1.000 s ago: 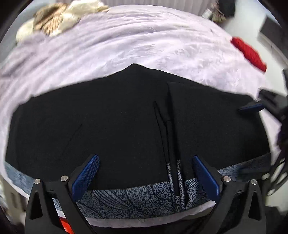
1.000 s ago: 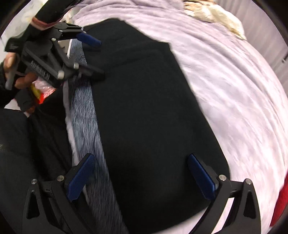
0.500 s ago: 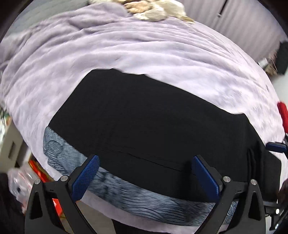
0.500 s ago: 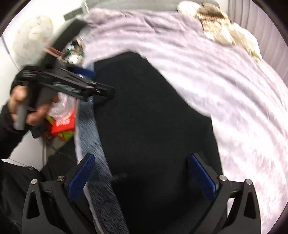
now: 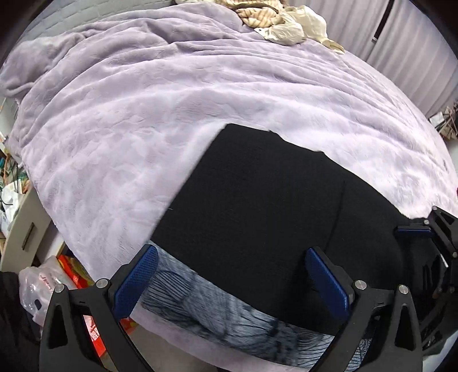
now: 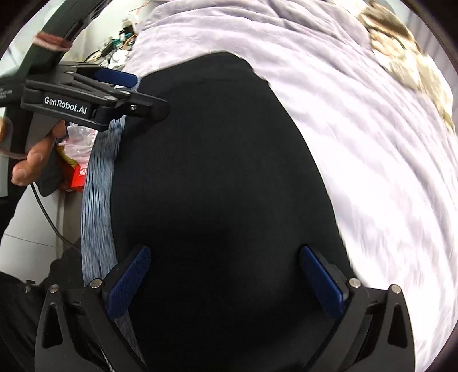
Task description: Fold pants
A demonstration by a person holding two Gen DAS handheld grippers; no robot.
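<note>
While both tools are empty, the black pants (image 5: 280,223) lie flat on the lilac blanket (image 5: 143,128) at the near edge of the bed, part of them resting on a strip of blue-grey patterned cloth (image 5: 217,312) that runs along that edge. My left gripper (image 5: 232,282) hangs over the left end of the garment with its blue pads spread wide, nothing between them. My right gripper (image 6: 226,282) hangs over the right end, pads equally wide apart and likewise holding nothing. I judge that each tool is set above one end so that the two can take hold at opposite ends and carry one over the other.

The long axis of the pants runs left to right, parallel with the near edge of the bed. In the right wrist view the garment stretches away from my right gripper toward the other tool, which shows there from the side with my left hand (image 6: 34,160) on its handle. The left end is cut square; its far corner meets the blanket. A faint vertical seam (image 5: 339,211) marks the cloth toward the right. I cannot tell which end is the waistband, since the fabric is too dark to show detail. It looks already doubled lengthwise, so I judge a crosswise fold is due.

A heap of beige and cream clothes (image 5: 274,20) sits at the far side, well apart.
</note>
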